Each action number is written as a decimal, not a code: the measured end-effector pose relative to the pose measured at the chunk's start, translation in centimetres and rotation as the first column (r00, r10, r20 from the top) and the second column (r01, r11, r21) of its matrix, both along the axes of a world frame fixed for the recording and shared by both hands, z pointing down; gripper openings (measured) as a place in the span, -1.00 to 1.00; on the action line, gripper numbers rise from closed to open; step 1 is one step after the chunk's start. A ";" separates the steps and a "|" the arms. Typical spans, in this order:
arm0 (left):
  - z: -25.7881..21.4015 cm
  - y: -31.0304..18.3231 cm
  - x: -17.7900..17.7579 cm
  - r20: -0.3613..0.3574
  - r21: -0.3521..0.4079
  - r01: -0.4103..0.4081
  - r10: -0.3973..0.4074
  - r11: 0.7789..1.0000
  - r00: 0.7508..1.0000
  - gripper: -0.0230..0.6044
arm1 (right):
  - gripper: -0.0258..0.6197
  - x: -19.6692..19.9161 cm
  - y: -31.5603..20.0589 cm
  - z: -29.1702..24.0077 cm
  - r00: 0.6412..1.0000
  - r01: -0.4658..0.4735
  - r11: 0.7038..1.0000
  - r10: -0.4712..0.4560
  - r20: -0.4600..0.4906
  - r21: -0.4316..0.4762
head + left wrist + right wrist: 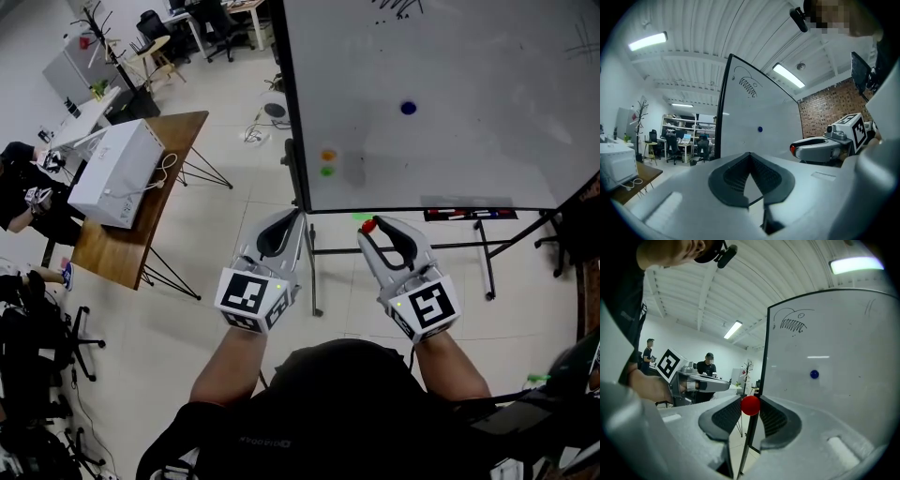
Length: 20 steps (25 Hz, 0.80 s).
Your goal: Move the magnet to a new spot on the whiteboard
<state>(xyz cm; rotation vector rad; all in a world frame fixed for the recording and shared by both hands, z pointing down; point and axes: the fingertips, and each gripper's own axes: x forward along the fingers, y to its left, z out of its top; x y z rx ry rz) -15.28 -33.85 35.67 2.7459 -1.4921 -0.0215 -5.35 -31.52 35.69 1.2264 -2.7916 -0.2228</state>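
The right tongs pinch the red magnet at their tips, the whiteboard ahead of them; the left tongs are closed and empty.

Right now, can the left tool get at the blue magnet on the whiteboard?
Probably yes: nothing stands between the left tool and the blue magnet, but its jaws are together and must open first.

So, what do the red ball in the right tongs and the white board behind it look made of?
Small red round magnet: probably smooth plastic casing, even colour, dull sheen. Large white whiteboard: hard glossy coated panel, since it mirrors a ceiling light and carries marker strokes; a blue magnet clinging suggests steel underneath.
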 end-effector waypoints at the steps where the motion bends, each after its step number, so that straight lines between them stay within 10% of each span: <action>1: 0.0 0.0 0.1 0.000 0.001 -0.004 0.004 1.000 1.000 -0.88 | -0.59 0.2 -0.1 -0.1 1.000 -0.003 1.000 0.003 0.005 0.000; 20: 0.0 0.4 0.4 -0.026 0.001 -0.019 0.019 1.000 0.999 -0.88 | -0.59 -0.4 0.3 -0.2 1.000 0.008 1.000 -0.008 0.000 -0.002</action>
